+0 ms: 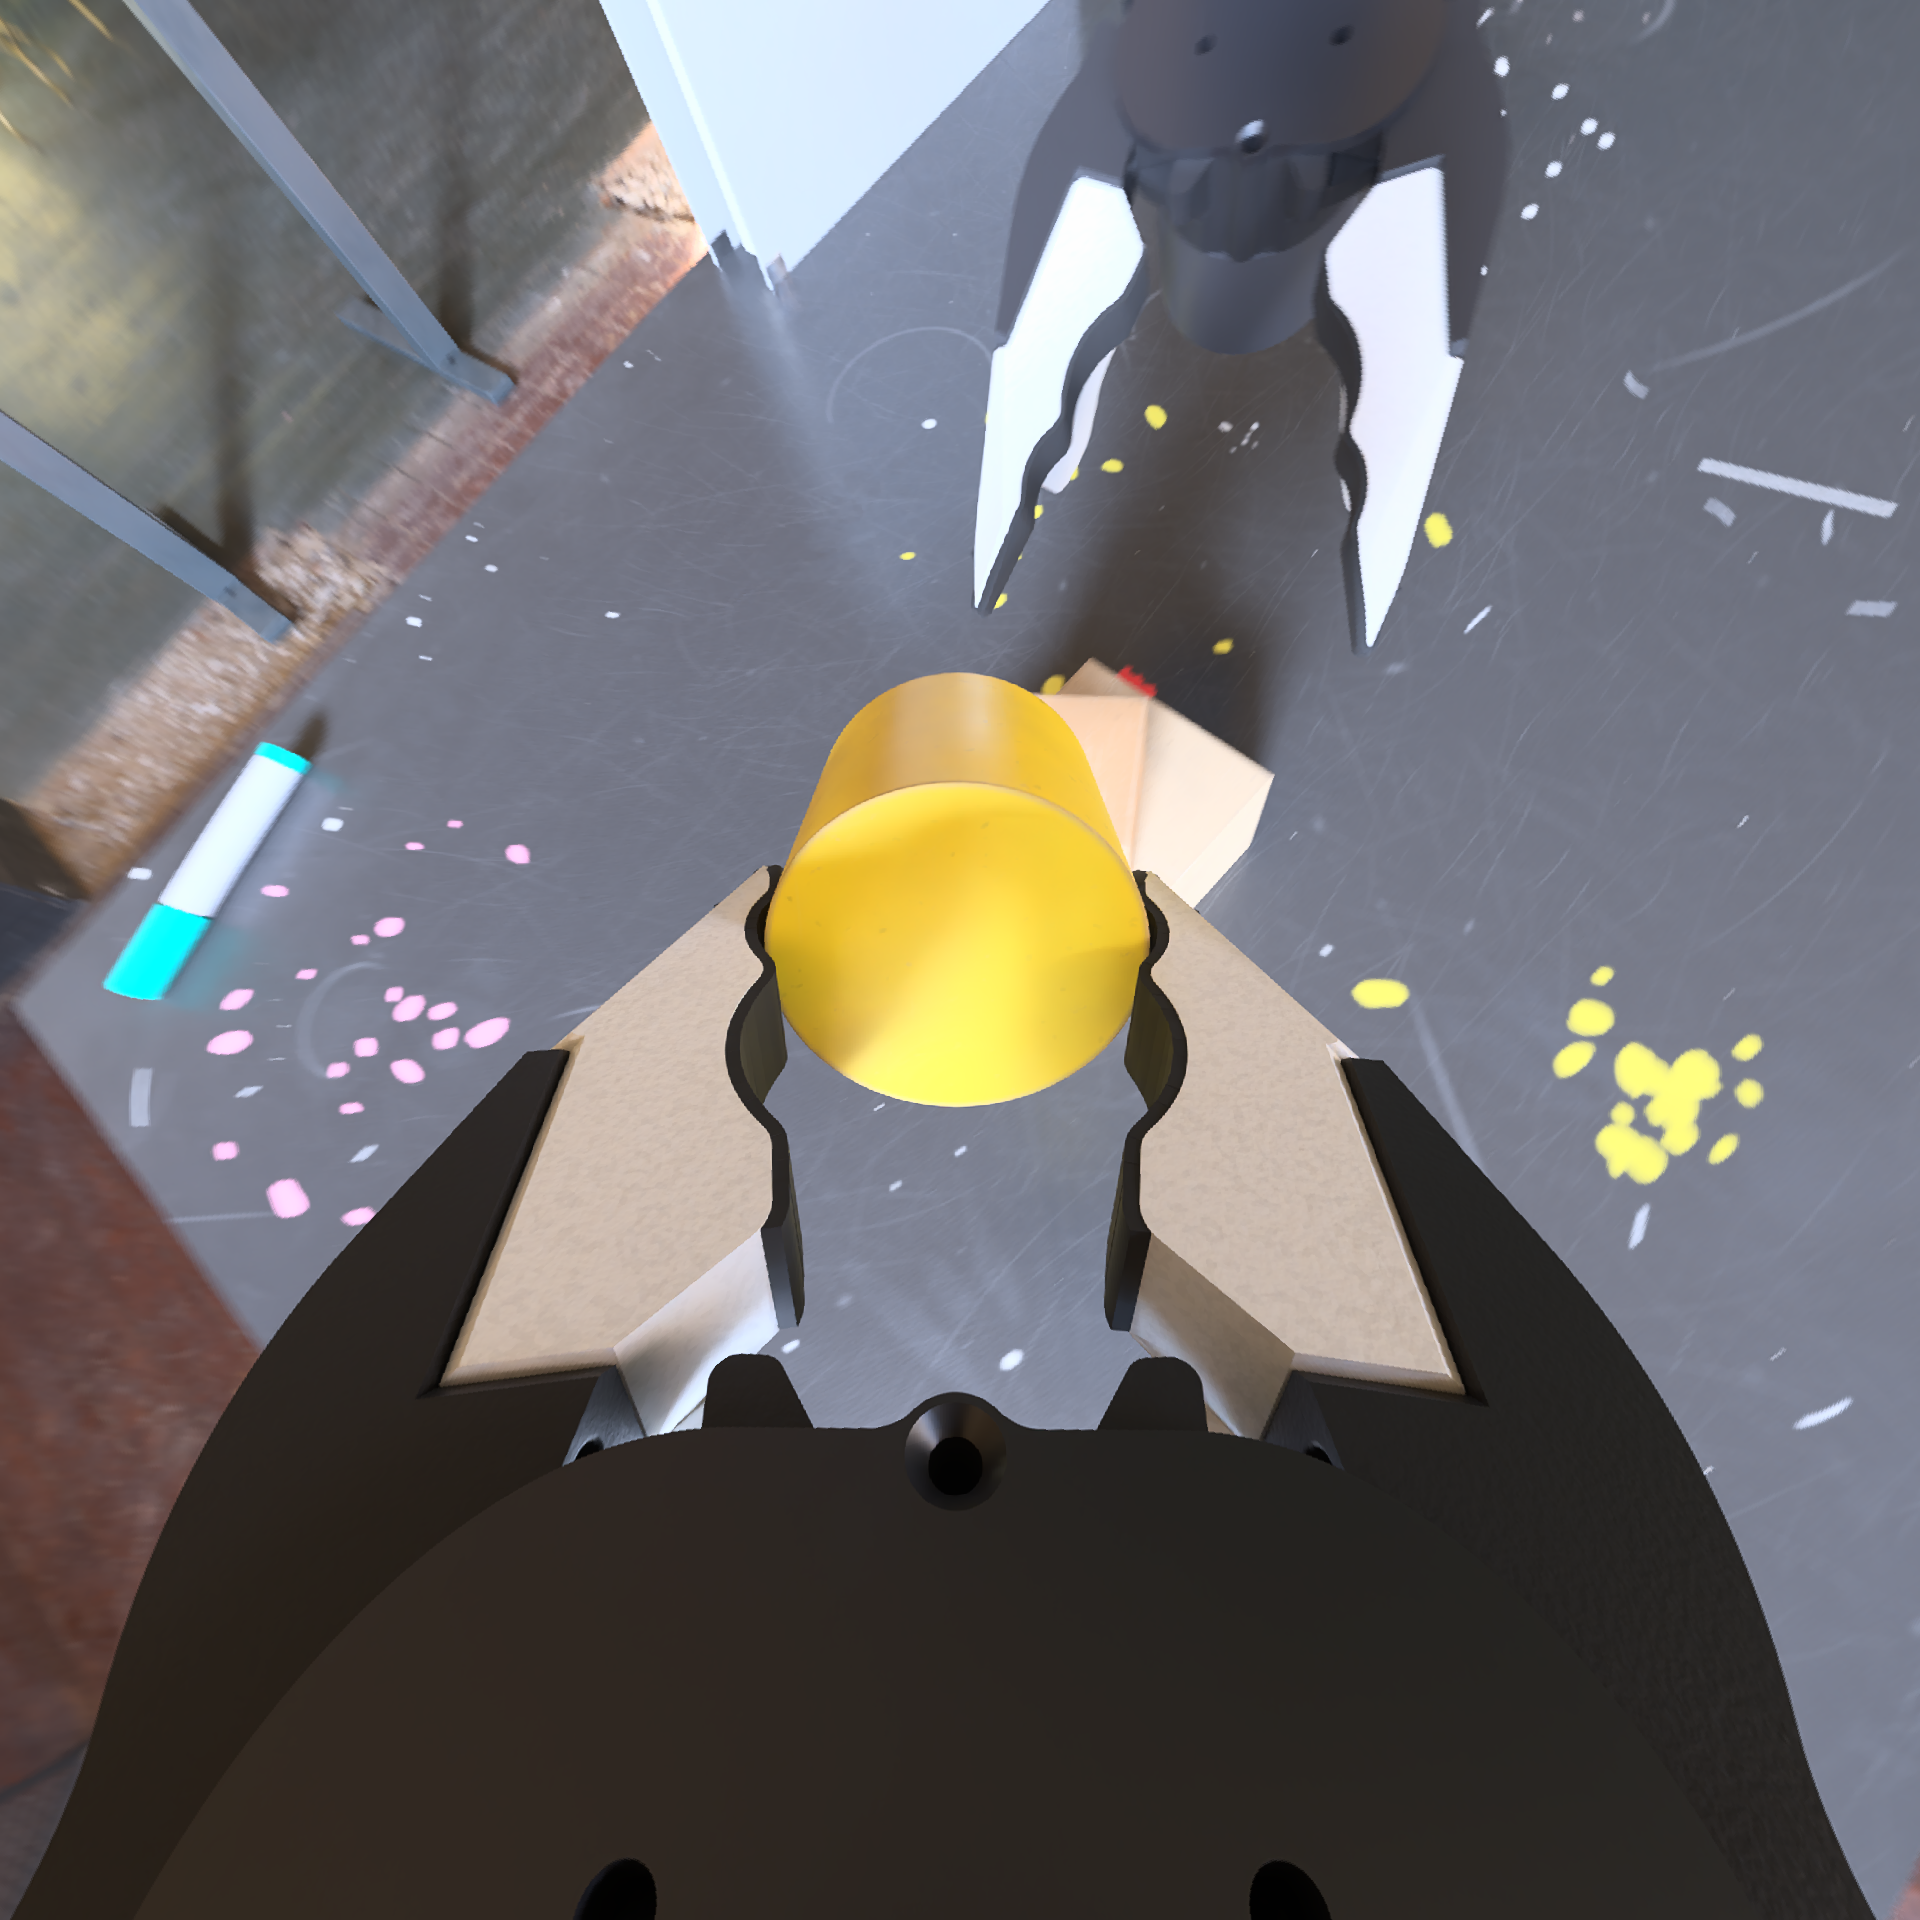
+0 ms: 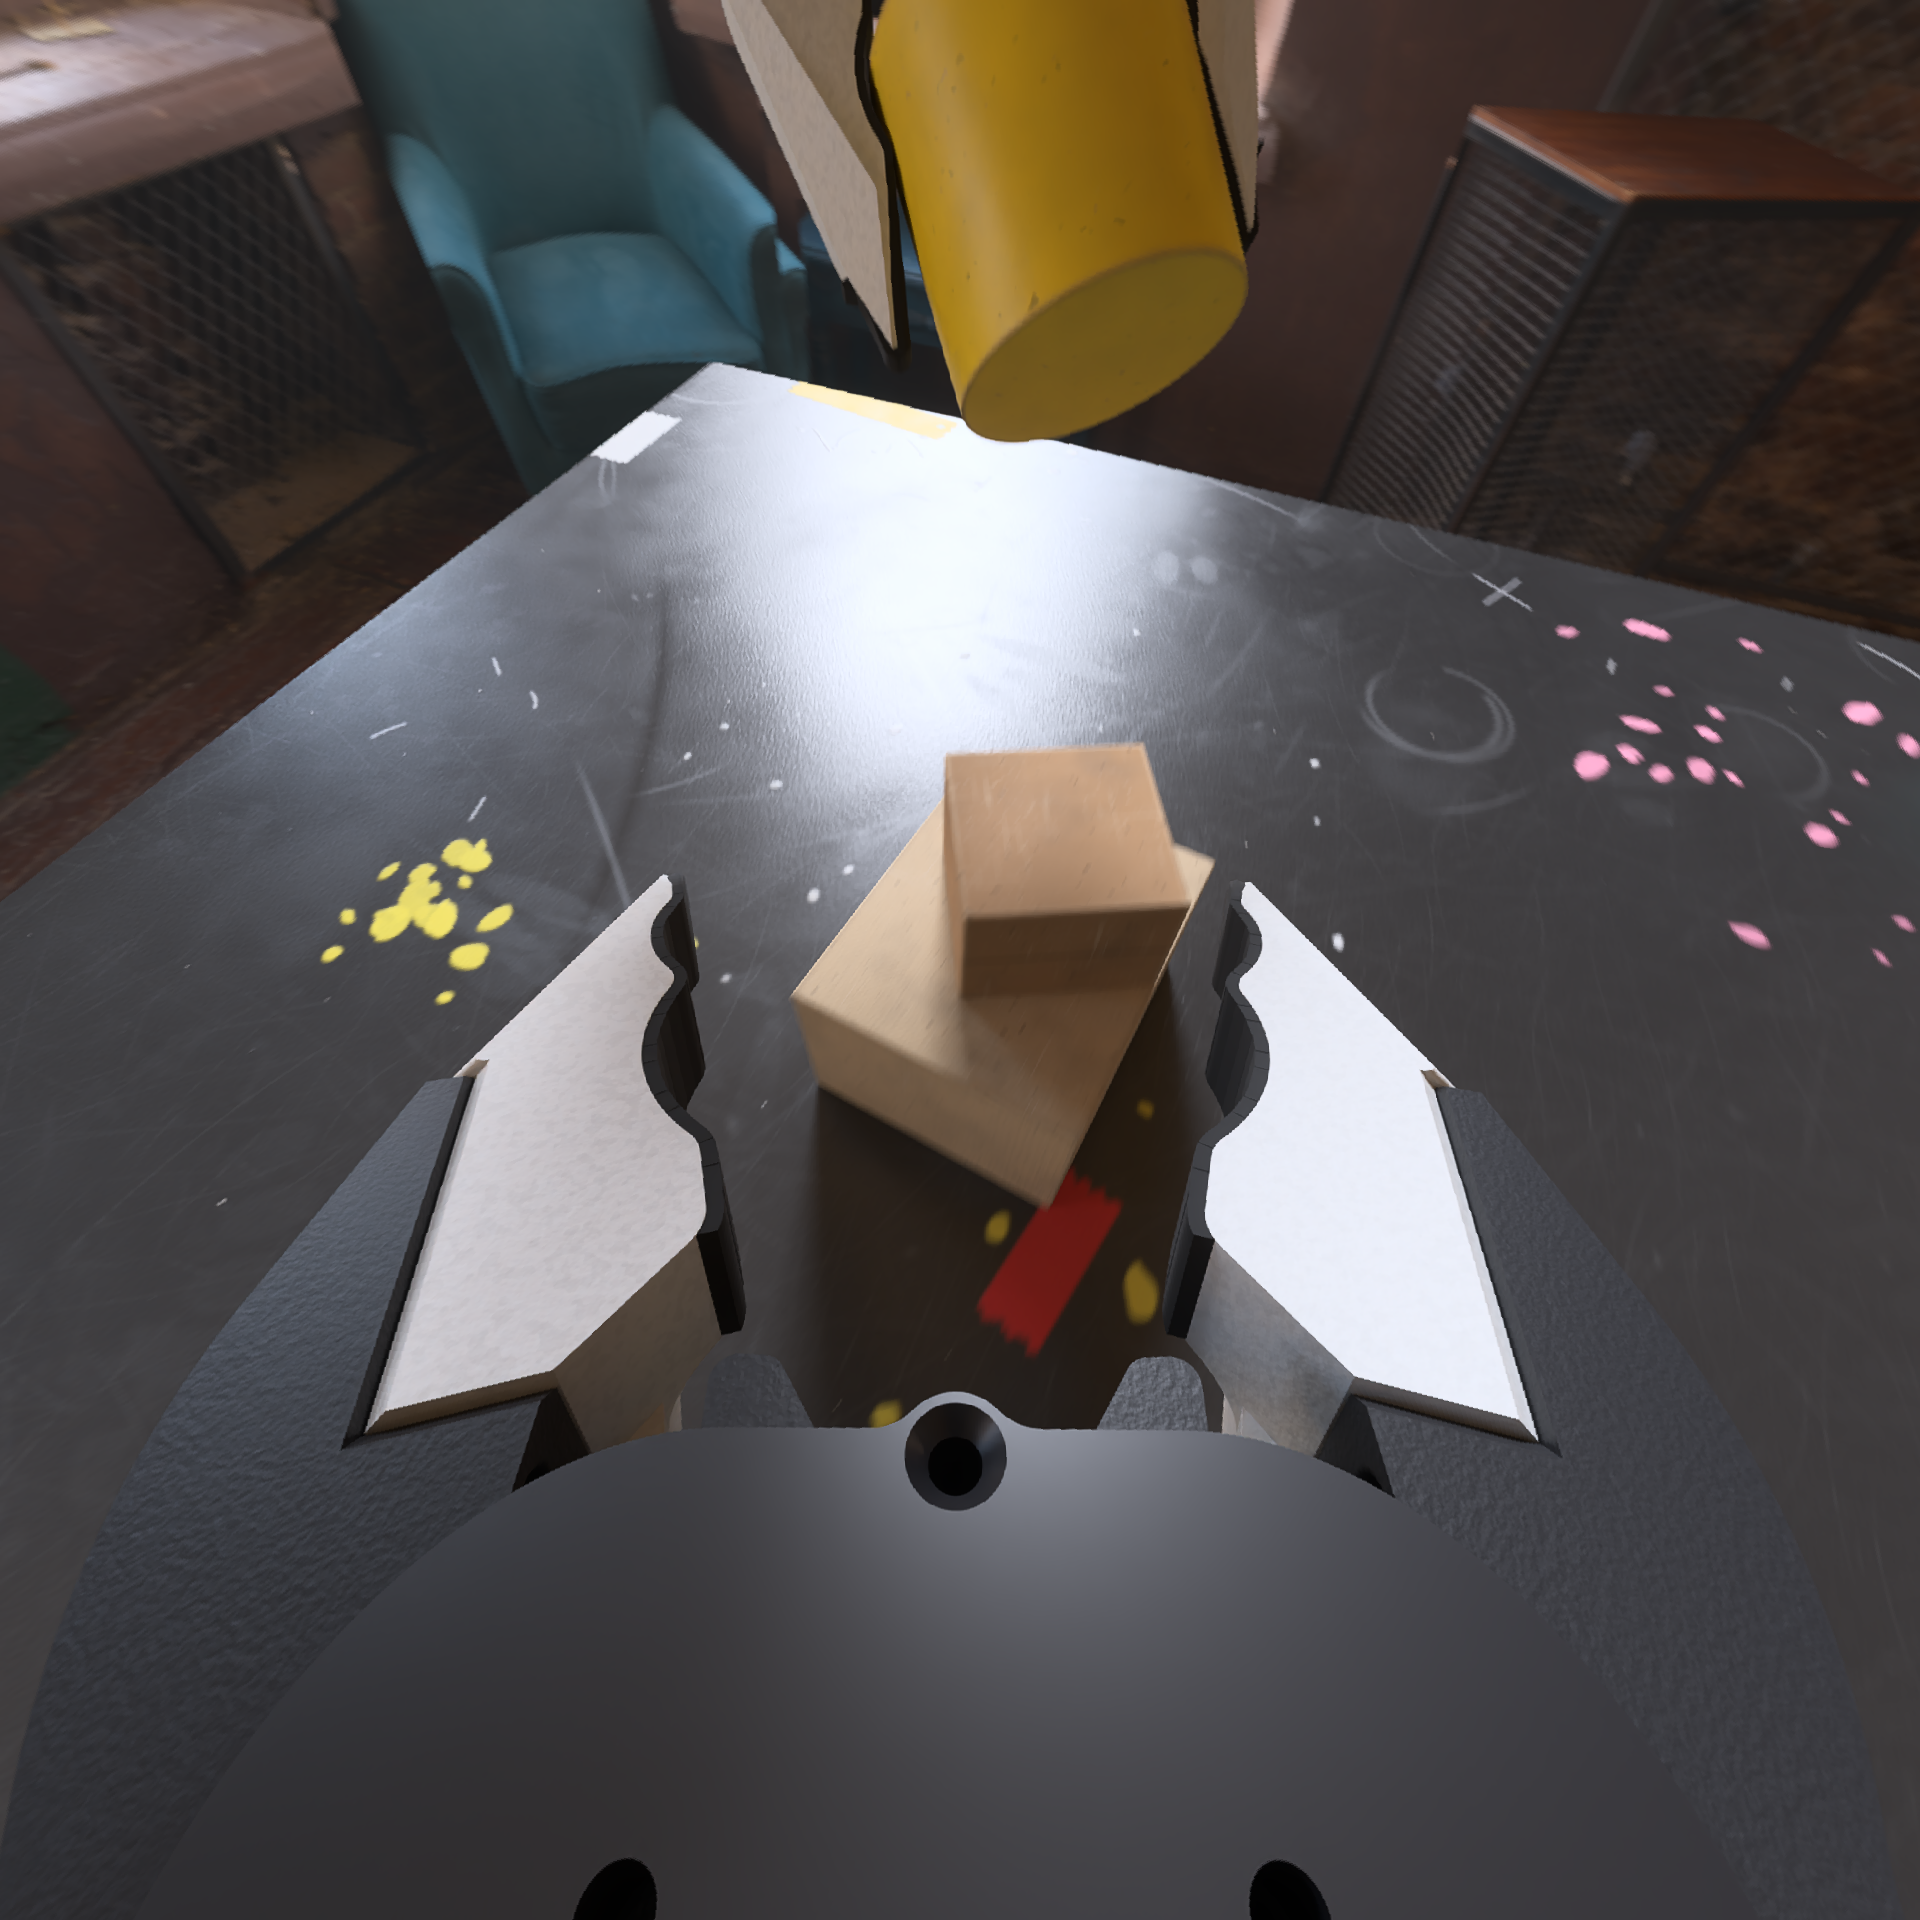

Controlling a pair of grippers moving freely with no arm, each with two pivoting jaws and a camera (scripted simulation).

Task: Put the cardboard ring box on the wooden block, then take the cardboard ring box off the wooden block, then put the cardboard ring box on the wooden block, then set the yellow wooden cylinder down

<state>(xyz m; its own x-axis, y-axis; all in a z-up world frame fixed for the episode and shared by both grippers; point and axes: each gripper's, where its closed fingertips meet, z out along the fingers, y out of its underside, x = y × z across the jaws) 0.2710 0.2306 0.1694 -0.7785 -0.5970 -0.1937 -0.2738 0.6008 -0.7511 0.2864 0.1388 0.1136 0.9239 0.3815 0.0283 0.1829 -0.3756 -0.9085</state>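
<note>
My left gripper (image 1: 956,883) is shut on the yellow wooden cylinder (image 1: 951,935) and holds it in the air above the table. In the right wrist view the cylinder (image 2: 1060,229) hangs at the top between the left gripper's fingers (image 2: 821,177). The small cardboard ring box (image 2: 1060,842) rests on the larger wooden block (image 2: 914,1039), which lies flat on the dark table. My right gripper (image 2: 956,894) is open and empty, just short of the stack. It also shows in the left wrist view (image 1: 1174,623). There the cylinder hides most of the stack (image 1: 1195,800).
A red tape strip (image 2: 1049,1268) lies on the table (image 2: 416,1091) by the block's near corner. A white marker with cyan ends (image 1: 208,873) lies near the table edge. Beyond the far edge are a blue armchair (image 2: 603,260) and a wooden cabinet (image 2: 1662,312).
</note>
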